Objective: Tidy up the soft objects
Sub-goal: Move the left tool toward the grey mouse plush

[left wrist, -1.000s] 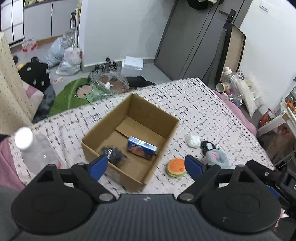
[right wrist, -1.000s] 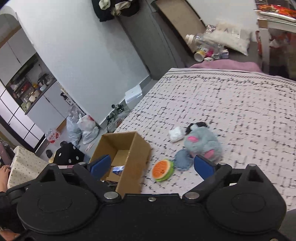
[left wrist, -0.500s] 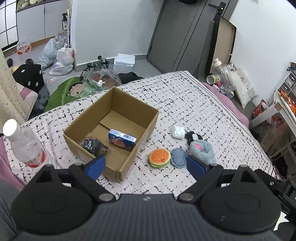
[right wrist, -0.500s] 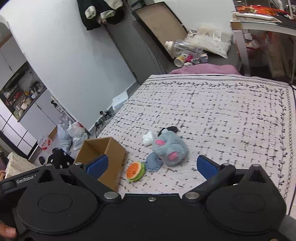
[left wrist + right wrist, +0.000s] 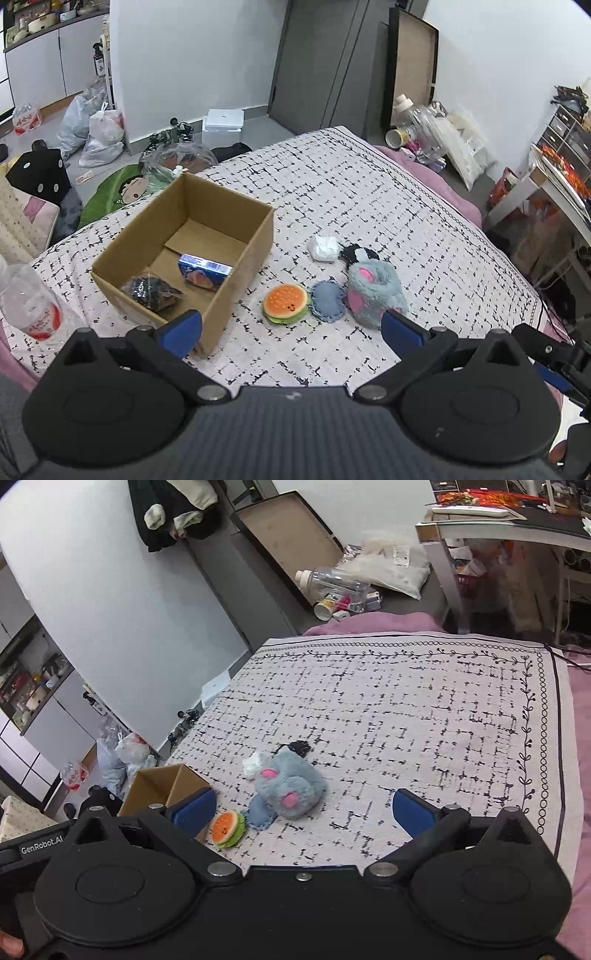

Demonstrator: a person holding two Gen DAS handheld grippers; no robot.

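An open cardboard box [image 5: 236, 254] stands on the patterned bedspread [image 5: 369, 199]; it also shows in the right wrist view [image 5: 162, 790]. Inside lie a blue carton [image 5: 205, 271] and a dark wrapped bundle [image 5: 151, 291]. To its right lie a burger plush [image 5: 286, 303], a denim pad [image 5: 327, 301], a grey-and-pink plush [image 5: 375, 291], a white soft lump [image 5: 324, 248] and a black item [image 5: 358, 253]. The right wrist view shows the burger plush [image 5: 227, 828] and the grey plush [image 5: 290, 790]. My left gripper [image 5: 291, 330] is open and empty above the near bed edge. My right gripper [image 5: 304, 812] is open and empty, held back from the plush.
A clear plastic bottle [image 5: 29, 302] stands left of the box. Bags [image 5: 96, 133], a white box [image 5: 223, 123] and a leaf mat [image 5: 118, 192] lie on the floor beyond the bed. A desk [image 5: 517, 524] stands at the right. The bedspread's bordered edge [image 5: 546, 738] runs on the right.
Both grippers have drawn back and risen; the box and soft toys look smaller and farther. The left view has swung right, the right view away from the box. Jaws stay open.
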